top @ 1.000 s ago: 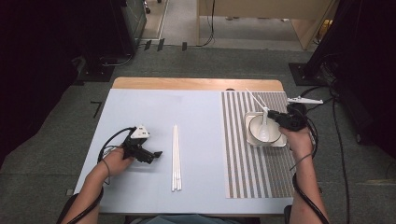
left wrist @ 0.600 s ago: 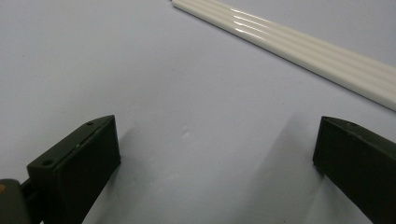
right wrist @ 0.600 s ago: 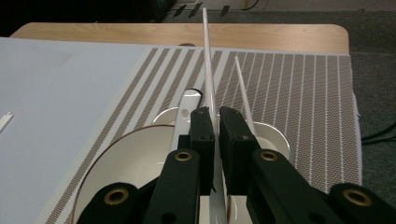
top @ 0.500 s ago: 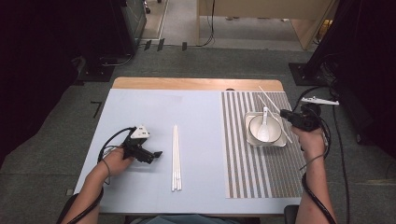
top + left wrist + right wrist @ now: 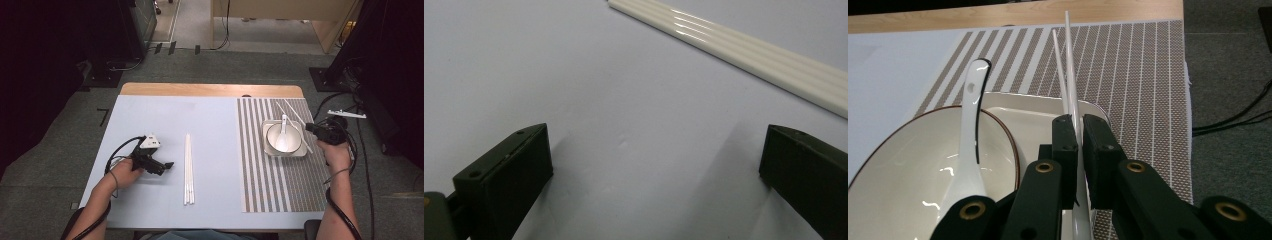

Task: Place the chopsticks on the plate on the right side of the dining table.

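A pair of white chopsticks (image 5: 288, 116) slants along the right side of a square white plate (image 5: 267, 150). My right gripper (image 5: 310, 128) is shut on them; in the right gripper view the jaws of this gripper (image 5: 1079, 127) pinch the chopsticks (image 5: 1069, 70) near their middle. On the plate (image 5: 1048, 107) stands a brown-rimmed bowl (image 5: 275, 142) with a white spoon (image 5: 283, 131) in it. More white chopsticks (image 5: 188, 169) lie on the blue mat. Just left of them my left gripper (image 5: 165, 165) rests open, with bare mat between its jaws (image 5: 654, 165).
A brown-and-white striped placemat (image 5: 280, 185) covers the table's right half, and a pale blue mat (image 5: 200, 120) covers the left. The table's wooden far edge (image 5: 210, 90) shows behind them. Cables trail off the table at the right.
My right gripper has drawn back to the right with the chopsticks, which have shifted from across the bowl to the plate's right side. The left gripper has stayed still.
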{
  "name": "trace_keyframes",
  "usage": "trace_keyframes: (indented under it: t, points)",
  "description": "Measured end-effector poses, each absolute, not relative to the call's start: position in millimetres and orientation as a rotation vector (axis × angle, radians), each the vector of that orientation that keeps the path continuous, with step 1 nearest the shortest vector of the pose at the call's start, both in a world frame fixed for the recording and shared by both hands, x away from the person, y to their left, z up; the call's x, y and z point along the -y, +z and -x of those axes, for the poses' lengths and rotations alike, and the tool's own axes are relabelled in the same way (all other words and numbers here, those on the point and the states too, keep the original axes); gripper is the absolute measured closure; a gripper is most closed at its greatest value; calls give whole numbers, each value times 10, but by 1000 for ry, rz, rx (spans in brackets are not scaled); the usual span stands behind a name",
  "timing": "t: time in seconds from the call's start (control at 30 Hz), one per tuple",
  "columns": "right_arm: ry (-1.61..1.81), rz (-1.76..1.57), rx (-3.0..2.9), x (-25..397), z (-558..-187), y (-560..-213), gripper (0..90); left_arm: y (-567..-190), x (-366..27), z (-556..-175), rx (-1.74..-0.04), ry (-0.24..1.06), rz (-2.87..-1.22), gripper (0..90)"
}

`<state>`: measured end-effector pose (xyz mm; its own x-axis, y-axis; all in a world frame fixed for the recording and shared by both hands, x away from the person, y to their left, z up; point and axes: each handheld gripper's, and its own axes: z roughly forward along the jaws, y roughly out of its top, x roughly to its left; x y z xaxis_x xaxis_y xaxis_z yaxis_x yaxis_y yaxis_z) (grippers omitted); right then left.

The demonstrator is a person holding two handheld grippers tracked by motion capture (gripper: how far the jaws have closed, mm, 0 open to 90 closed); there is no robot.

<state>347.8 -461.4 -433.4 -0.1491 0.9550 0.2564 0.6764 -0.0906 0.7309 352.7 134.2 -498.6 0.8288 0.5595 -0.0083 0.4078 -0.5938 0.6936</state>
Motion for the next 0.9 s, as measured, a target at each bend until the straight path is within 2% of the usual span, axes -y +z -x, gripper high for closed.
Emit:
trace_keyframes:
  t: [0.9]
  points:
    - [1056,-1687,-1940,4605,-3622,-4709,850,-4986,-1340,-3526,-705,273,-2287,0]
